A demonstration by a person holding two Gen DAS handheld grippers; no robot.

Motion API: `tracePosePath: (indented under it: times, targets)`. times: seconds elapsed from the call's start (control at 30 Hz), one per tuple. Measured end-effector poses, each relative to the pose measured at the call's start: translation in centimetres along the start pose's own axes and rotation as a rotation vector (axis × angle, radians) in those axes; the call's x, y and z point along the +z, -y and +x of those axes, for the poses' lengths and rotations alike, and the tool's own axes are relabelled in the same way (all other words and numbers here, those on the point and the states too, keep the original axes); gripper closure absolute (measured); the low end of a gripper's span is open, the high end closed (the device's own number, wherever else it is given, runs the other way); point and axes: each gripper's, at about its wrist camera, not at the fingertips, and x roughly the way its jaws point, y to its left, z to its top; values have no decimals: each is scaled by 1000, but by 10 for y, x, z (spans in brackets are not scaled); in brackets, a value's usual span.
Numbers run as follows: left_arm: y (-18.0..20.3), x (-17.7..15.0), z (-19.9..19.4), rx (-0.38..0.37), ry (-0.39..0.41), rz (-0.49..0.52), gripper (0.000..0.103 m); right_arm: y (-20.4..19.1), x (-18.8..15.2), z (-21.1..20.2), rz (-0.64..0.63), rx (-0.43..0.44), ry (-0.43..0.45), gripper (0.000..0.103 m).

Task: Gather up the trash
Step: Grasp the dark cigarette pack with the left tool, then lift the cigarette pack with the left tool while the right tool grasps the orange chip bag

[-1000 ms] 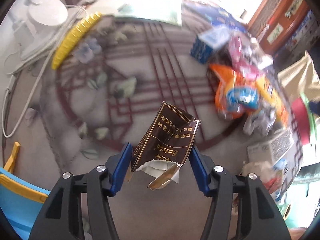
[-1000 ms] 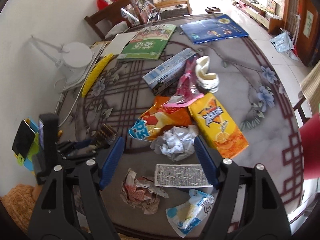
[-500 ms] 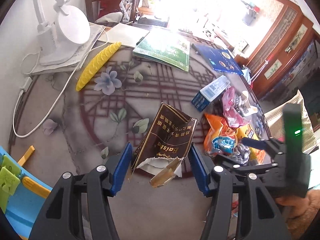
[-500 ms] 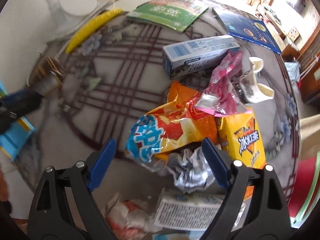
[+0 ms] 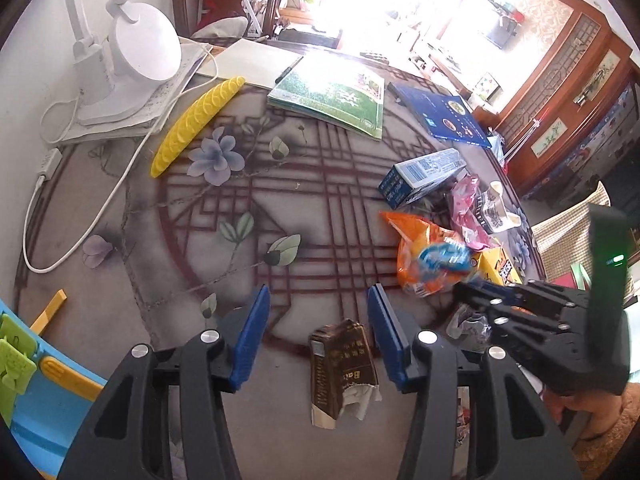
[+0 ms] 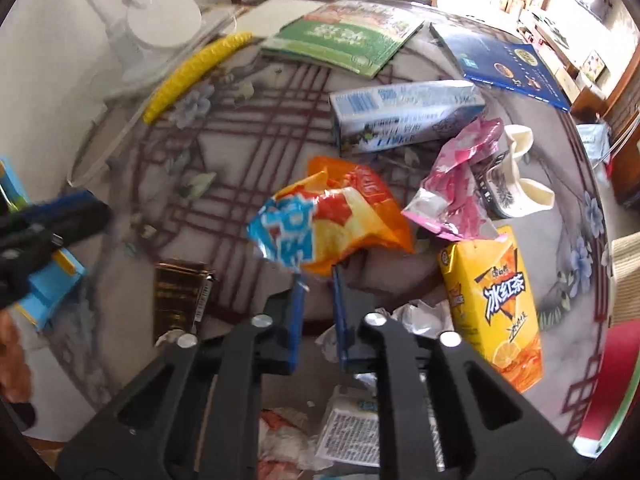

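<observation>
- A round marble-look table point(image 5: 132, 216), patterned with dark red lattice and flowers, fills both views; books, a white desk lamp point(image 5: 136, 48) and a yellow ridged strip point(image 5: 196, 120) sit toward its far edge, out of the way of the litter.
- The trash lies bunched on one side of the table: a blue-and-white carton point(image 6: 404, 114), a yellow tea carton point(image 6: 492, 304), a pink wrapper point(image 6: 460, 184), crumpled foil and paper scraps.
- The right gripper point(image 6: 318, 280) points steeply down; its blue fingers are closed to a narrow gap, pinching the lower edge of the orange snack bag point(image 6: 332, 216), apparently to lift it.
- The left gripper point(image 5: 316, 328) hangs above the table, its jaws closing yet apart and holding nothing.
- A torn brown wrapper point(image 5: 340, 368) lies flat on the table beneath them, nearer the right finger, free of both.
</observation>
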Motion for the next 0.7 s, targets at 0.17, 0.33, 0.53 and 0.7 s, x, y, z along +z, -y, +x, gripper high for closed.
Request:
tracePosePath:
  times: [0.17,0.33,0.53,0.7]
  targets:
    - [8,-9,13,-22,-77,71,30,6,0,-14,38,50,22,94]
    - [15,-33,52,-25,-201,69,30,17,2,-27,145,89,85,45]
    - [12,-47,65,0,-215,53,59,28,12,-16,238,151,31,38]
    - [-10,-31,33,38,-77,-30,60,24,23,28,354,241,-82,35]
